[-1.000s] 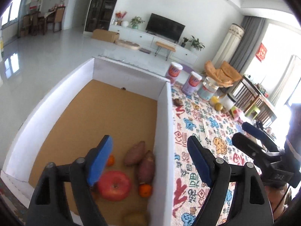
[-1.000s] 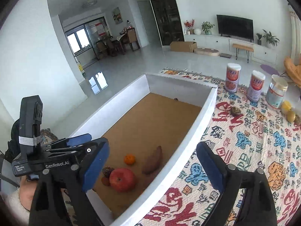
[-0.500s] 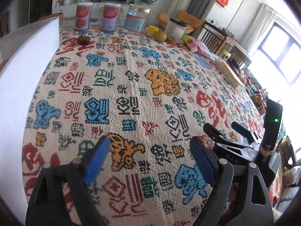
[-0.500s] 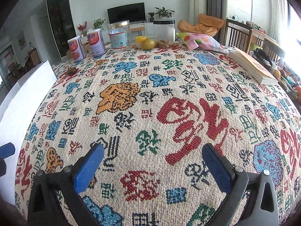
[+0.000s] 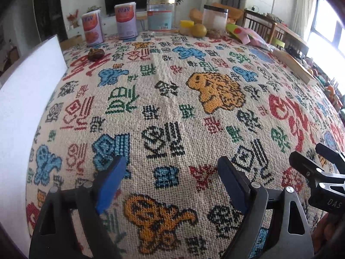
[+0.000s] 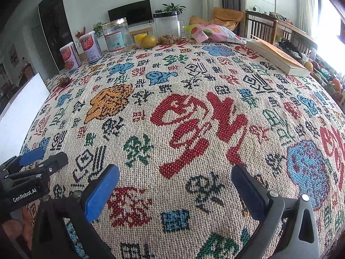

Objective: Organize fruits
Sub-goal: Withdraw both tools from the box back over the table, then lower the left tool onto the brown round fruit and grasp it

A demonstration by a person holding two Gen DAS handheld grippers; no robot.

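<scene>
While both grippers are hanging empty over the patterned cloth [image 5: 172, 112], the sorting is looking far from finished, judging by what is lying out. The left gripper [image 5: 170, 179] is standing with its jaws spread wide, having just been opening, with nothing between them; the right gripper [image 6: 174, 185] is likewise gaping over bare weave. A yellow-green round fruit [image 5: 198, 29] is sitting at the far edge, just beside a yellow cup [image 5: 186, 26], and a small dark brown piece [image 5: 96, 54], too small to name, is lying near the white box wall [image 5: 28, 99]. Both seem left to collect. Two printed tins [image 5: 92, 29], a clear jar [image 5: 160, 14], a black-lidded tub [image 5: 215, 18], a snack bag [image 6: 213, 33] and a book [image 6: 278, 57] are crowding that far edge, so reaching the fruit is likely calling for care
</scene>
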